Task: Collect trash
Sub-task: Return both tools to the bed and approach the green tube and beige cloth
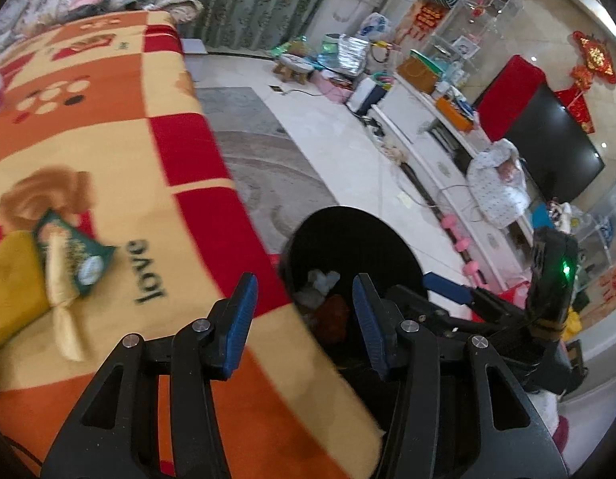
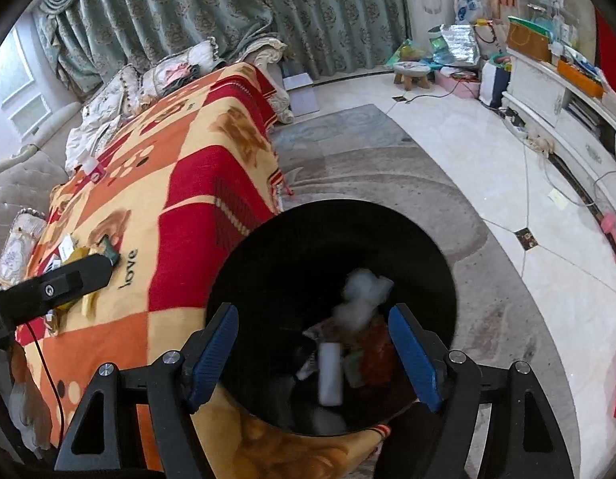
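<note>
- Living-room floor and a checked blanket (image 1: 108, 127) over what I take for a sofa; I cannot tell for sure. A black bin (image 2: 268, 239) stands against the blanket's edge.
- Both my pairs of fingers are spread and carry nothing: my right gripper (image 2: 313, 353) above the bin's mouth, my left gripper (image 1: 304, 325) over its blanket-side rim.
- Bin already holds crumpled white tissue (image 2: 363, 295), a white pack (image 2: 330, 373) and brownish scraps.
- Left to collect, I judge: a green wrapper (image 1: 74, 257) and yellow wrapper (image 1: 12, 279) on the blanket, beyond the bin.
</note>
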The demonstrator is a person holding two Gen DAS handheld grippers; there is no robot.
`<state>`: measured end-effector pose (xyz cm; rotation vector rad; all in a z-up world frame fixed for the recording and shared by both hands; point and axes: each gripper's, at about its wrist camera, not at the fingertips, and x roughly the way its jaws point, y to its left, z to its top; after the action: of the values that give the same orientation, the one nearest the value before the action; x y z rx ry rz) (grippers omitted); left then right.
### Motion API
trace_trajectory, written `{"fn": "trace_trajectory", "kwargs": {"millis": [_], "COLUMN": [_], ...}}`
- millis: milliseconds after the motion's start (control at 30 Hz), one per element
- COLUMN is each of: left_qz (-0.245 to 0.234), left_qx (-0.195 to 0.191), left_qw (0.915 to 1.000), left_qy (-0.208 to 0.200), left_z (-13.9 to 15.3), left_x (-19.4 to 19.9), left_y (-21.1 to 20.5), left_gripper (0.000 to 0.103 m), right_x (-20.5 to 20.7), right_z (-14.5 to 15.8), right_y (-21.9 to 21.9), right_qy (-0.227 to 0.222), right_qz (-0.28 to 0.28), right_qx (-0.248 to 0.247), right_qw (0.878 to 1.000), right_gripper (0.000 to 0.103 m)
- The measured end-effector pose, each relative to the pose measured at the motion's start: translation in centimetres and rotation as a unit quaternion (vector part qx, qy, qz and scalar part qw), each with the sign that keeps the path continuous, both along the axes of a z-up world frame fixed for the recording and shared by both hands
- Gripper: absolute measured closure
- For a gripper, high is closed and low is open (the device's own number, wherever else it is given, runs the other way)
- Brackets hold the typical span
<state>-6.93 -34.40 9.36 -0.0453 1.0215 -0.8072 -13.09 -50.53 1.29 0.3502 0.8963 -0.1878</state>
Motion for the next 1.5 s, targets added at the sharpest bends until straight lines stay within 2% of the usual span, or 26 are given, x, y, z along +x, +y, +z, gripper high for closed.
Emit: {"fn": "trace_trajectory", "kwargs": {"millis": [367, 600, 833, 900, 1067, 1167, 1300, 1500], "left_qz": [0.081, 0.14, 0.213, 0.237, 0.271, 0.281, 0.286, 0.277], "left_qx": [0.055, 0.065, 0.075, 0.087, 0.102, 0.107, 0.109, 0.109], "left_qw": [0.9949, 0.9875, 0.9737, 0.9672, 0.9568, 0.9536, 0.952, 0.9546], "left_qy": [-0.025, -0.03, -0.029, -0.03, -0.023, -0.014, -0.003, 0.006], "left_z": [-0.7, -0.5, -0.6, -0.8, -1.9, -2.8, -3.9, -4.8], "left_x": [0.7, 1.4, 2.4, 3.0, 3.8, 4.3, 5.0, 5.9], "left_y": [8.2, 15.1, 22.9, 25.3, 29.0, 30.4, 31.2, 31.0], "left_gripper": [0.055, 0.055, 0.055, 0.055, 0.055, 0.055, 0.055, 0.055], "right_x": [3.5, 5.9, 8.0, 8.6, 10.2, 11.3, 12.7, 14.6], "right_z": [0.8, 0.6, 0.5, 0.6, 0.3, 0.0, -0.6, -1.9], "right_y": [6.6, 11.6, 16.5, 17.8, 20.4, 21.6, 23.6, 25.4], "right_qy": [-0.008, -0.005, 0.0, -0.001, -0.004, -0.005, 0.003, 0.017], "right_qz": [0.077, 0.131, 0.185, 0.2, 0.221, 0.231, 0.249, 0.267], "right_qx": [-0.005, -0.001, -0.002, -0.001, 0.006, 0.014, -0.003, -0.039], "right_qw": [0.997, 0.991, 0.983, 0.98, 0.975, 0.973, 0.968, 0.963], "right_gripper": [0.028, 0.028, 0.028, 0.028, 0.029, 0.047, 0.058, 0.072]}}
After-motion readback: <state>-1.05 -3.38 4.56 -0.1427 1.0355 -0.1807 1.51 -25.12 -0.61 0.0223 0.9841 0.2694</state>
